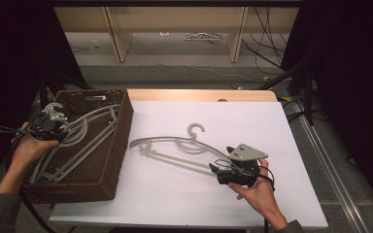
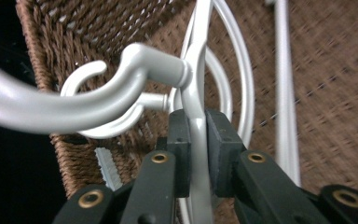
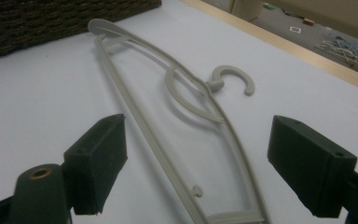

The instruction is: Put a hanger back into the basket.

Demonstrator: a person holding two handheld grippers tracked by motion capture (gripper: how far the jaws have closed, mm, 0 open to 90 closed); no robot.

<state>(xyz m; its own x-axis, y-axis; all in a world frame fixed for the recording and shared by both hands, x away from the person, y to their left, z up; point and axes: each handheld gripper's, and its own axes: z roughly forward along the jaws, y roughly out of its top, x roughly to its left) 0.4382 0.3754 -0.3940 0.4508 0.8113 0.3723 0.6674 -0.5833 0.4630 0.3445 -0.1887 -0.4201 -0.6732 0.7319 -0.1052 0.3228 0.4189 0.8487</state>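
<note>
Smooth, glossy grey plastic hangers (image 2: 200, 84), a rough brown woven wicker basket (image 1: 111, 145), a matt white tabletop (image 1: 184, 194).

A lab or workshop: a white work table (image 1: 184, 204) between dark curtains, loose cables (image 1: 267, 43) trailing over bare floor, plain wooden shelving (image 1: 114, 34) behind.

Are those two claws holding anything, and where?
The left gripper pinches a hanger by its frame below the hook. The right gripper holds nothing.

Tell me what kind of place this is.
Probably a lab or workshop recording bench: a white table with a wicker basket and plastic hangers, bare wooden frames and loose cables on the floor behind.
</note>
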